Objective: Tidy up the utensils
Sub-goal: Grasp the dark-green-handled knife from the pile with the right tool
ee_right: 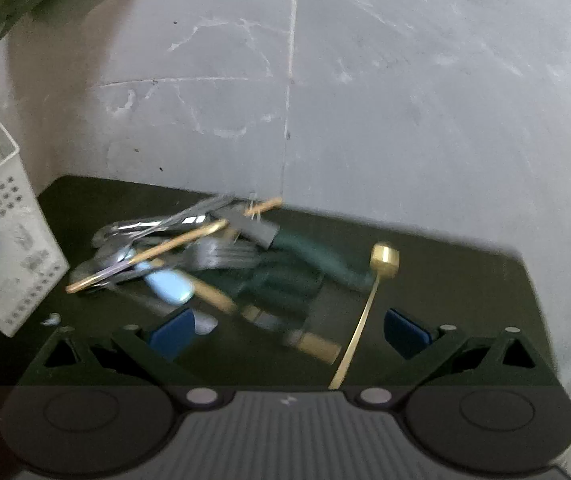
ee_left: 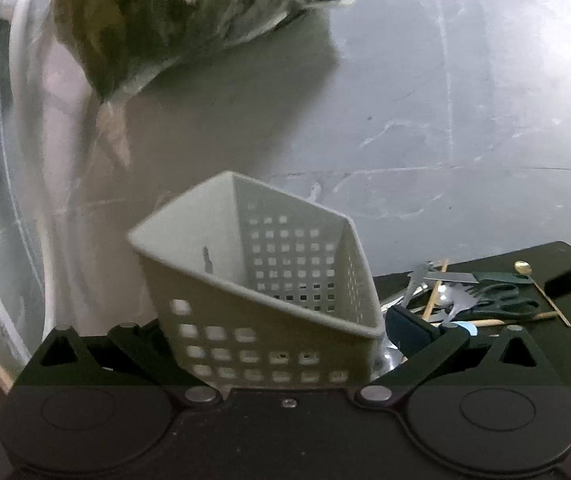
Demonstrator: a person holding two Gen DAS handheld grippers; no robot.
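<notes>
On the dark mat (ee_right: 445,276) lies a messy pile of utensils (ee_right: 189,256), near the mat's back edge. There are forks, spoons, a knife, green scissors, wooden sticks and a pale blue spoon, all crossed over each other. A gold spoon (ee_right: 383,260) lies a little apart on the right side, and its thin handle runs back between the right tongs (ee_right: 289,332). The right tongs are wide apart and hold nothing. The picture here is blurry, so small things are hard to tell.

The white basket (ee_left: 253,304) with little square holes stands tilted at the left edge of the mat, just beside the pile. It sits between the left tongs (ee_left: 277,336). Those tongs are spread wide; whether they press on its walls cannot be told. The basket looks empty.

The metal things look hard, smooth and slippery. The gold spoon looks light and thin, so the middle of its handle seems the best place to pinch. The basket looks light and could tip over easily.

The grey counter (ee_right: 405,100) behind the mat is bare, with lots of room. On the left, a plastic bag (ee_left: 165,20) and white hoses (ee_left: 25,80) crowd the space.
</notes>
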